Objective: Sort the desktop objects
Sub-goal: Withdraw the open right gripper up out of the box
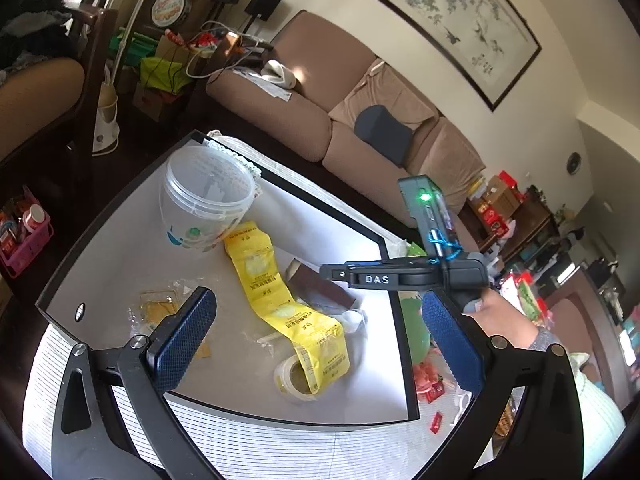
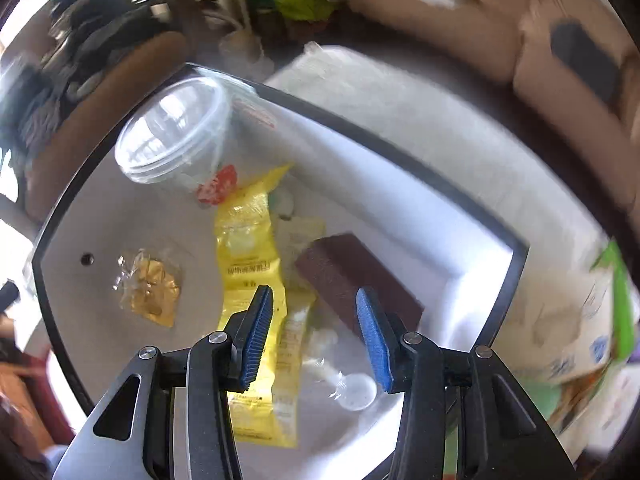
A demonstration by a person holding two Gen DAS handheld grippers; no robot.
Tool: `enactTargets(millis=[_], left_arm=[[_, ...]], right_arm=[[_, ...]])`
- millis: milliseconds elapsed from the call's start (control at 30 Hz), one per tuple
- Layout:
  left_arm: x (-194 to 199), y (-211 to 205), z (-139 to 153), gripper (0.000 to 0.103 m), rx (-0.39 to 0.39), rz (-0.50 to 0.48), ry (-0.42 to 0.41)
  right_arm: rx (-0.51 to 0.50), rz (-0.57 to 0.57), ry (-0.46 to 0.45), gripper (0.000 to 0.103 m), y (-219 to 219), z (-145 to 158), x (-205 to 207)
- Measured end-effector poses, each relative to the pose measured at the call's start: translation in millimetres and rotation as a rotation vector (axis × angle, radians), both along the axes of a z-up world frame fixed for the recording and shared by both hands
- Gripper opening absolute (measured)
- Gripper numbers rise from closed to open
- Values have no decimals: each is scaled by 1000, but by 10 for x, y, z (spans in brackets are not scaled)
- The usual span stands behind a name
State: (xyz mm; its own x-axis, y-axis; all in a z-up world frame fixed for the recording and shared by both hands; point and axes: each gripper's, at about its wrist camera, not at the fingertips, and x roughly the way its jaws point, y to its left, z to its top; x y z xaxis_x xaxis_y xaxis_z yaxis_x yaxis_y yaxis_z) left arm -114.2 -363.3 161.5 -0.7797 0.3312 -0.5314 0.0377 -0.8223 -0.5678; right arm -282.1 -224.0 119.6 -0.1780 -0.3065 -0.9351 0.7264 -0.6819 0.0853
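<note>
**Two grippers hanging over a cluttered tray**

Two grippers are hovering with fingers spread and nothing between them: the left gripper (image 1: 316, 344) is sitting wide apart above the grey tray (image 1: 120, 240), the right gripper (image 2: 316, 336) is hanging lower over its middle. Directly ahead of the right gripper, a strip of yellow sachets (image 2: 252, 280) is trailing under its left finger toward the clear plastic tub (image 2: 176, 132) at the far side. It is looking light, limp and slippery, so pinching one flat end seems wisest. Just off the right finger, a brown block (image 2: 352, 276) is crowding the strip, and a small clear spoon (image 2: 352, 390) is lying below. A crinkly gold packet (image 2: 152, 292) is sitting well to the left, while a tape roll (image 1: 292, 380) is pinning the strip's near end
</note>
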Motion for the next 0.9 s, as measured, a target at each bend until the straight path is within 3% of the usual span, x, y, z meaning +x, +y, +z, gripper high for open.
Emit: enactTargets(millis=[233, 467, 567, 633, 800, 900], left_arm=[[-25, -24, -31, 103, 13, 3, -7], [-27, -56, -60, 103, 17, 7, -13], [-22, -68, -61, 103, 20, 10, -13], [-26, -69, -65, 103, 26, 8, -12], [-61, -14, -91, 103, 22, -9, -28], [-57, -16, -90, 103, 21, -8, -29]], right_arm=[[-31, -36, -38, 44, -72, -44, 43], [-31, -41, -214, 41, -253, -256, 173], [39, -97, -162, 38, -262, -341, 83], [60, -106, -120, 31, -288, -334, 24], [156, -69, -182, 37, -397, -474, 26], [51, -93, -184, 37, -303, -303, 24]])
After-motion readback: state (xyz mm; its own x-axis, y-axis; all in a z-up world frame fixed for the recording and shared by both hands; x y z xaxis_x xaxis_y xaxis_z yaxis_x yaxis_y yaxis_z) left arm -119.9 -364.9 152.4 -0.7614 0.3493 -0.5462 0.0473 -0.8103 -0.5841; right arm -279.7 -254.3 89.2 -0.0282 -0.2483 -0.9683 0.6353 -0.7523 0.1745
